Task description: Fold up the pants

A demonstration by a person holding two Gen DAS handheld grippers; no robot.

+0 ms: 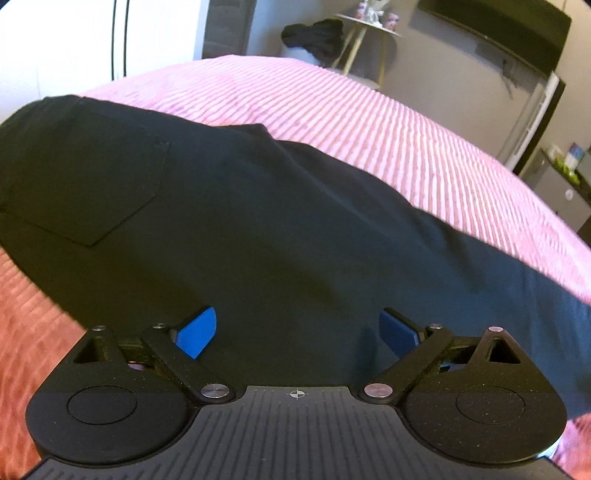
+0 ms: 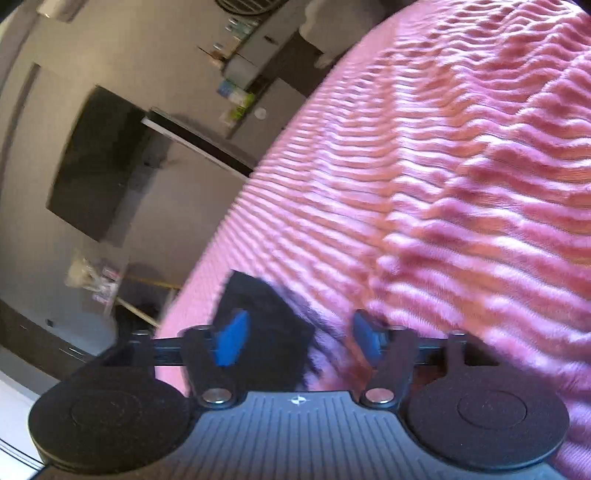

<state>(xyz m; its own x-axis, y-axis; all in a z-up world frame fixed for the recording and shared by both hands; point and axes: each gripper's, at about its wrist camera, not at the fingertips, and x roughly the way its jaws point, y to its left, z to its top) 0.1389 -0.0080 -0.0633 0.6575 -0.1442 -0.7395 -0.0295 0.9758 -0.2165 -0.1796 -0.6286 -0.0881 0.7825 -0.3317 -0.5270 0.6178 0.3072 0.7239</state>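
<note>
Black pants (image 1: 229, 206) fill the space right in front of the left gripper (image 1: 298, 334), laid flat across a pink ribbed bedspread (image 1: 369, 122) with a back pocket (image 1: 92, 184) showing toward the left. That gripper's blue pads (image 1: 197, 332) stand spread wide just above the dark cloth, with nothing pinched between them.

Over at the right gripper (image 2: 301, 338), a corner of the same black pants (image 2: 266, 317) lies on the bedspread (image 2: 461, 166) just beside the left blue pad (image 2: 232, 341). Its jaws are parted too, and the other pad sits well clear of the fabric, so the cloth is loose. This view is blurred.

Past the bed's edge, a round side table (image 1: 364, 26) carries a heap of dark clothing (image 1: 314, 35), and a dark screen (image 1: 495, 26) hangs on the grey wall.
</note>
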